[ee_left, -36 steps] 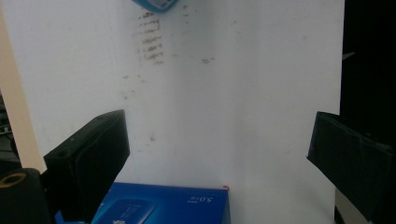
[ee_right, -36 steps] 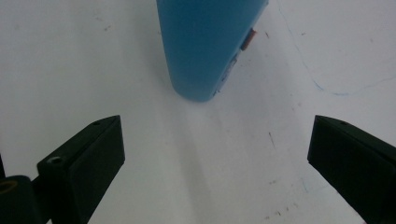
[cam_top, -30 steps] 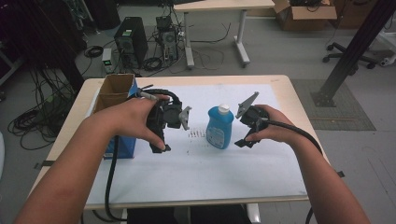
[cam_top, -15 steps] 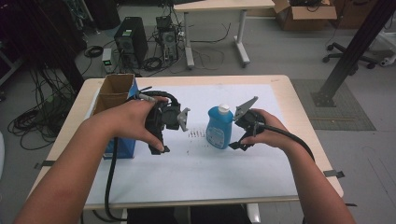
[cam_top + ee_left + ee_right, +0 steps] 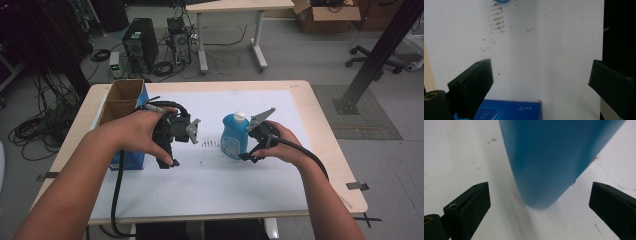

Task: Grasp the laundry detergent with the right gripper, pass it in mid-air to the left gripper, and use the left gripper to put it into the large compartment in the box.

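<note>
We see the blue bottle standing up in the middle of the white table. Our right claw is wide open just beside it, maybe not touching yet. Our left claw is wide open too, holding nothing, near the blue box. Nothing is grabbed yet.

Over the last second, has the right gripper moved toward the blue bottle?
Yes. In the high view the right gripper has shifted left toward the blue bottle, which stands where it stood on the white sheet. Its jaws are open around the bottle's base.

Blue bottle stands between both grippers; cardboard box blocks the left
</note>
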Tool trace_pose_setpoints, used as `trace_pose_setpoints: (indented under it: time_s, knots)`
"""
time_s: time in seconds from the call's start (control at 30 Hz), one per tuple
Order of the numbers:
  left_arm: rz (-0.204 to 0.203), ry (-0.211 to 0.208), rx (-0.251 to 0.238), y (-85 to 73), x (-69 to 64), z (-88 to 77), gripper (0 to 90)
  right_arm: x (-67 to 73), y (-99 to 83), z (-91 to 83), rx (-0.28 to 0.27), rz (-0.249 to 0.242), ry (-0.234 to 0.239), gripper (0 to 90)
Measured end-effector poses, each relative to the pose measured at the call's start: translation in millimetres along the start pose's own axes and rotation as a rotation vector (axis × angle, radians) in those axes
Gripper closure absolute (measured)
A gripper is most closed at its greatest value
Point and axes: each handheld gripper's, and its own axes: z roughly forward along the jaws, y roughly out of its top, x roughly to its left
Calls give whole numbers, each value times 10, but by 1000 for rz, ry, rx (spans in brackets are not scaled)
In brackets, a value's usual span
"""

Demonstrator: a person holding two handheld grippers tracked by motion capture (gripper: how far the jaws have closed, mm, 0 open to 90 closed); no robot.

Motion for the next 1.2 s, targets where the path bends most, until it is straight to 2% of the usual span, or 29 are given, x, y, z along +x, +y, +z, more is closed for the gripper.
trace_pose_setpoints:
  time_s: [0.3, 0.77, 0.9, 1.2]
  knots:
    - [-8, -7, 0, -57, -4, 42, 59, 10, -2, 79, -31, 21, -11, 36]
    - [-27, -3, -9, -134, 13, 54, 58, 23, -8, 118, -163, 74, -47, 35]
    - [-28, -5, -11, -138, 13, 48, 59, 29, -24, 140, -186, 73, -42, 35]
    - [-36, -4, -10, -158, 12, 41, 59, 25, -61, 176, -257, 100, -69, 31]
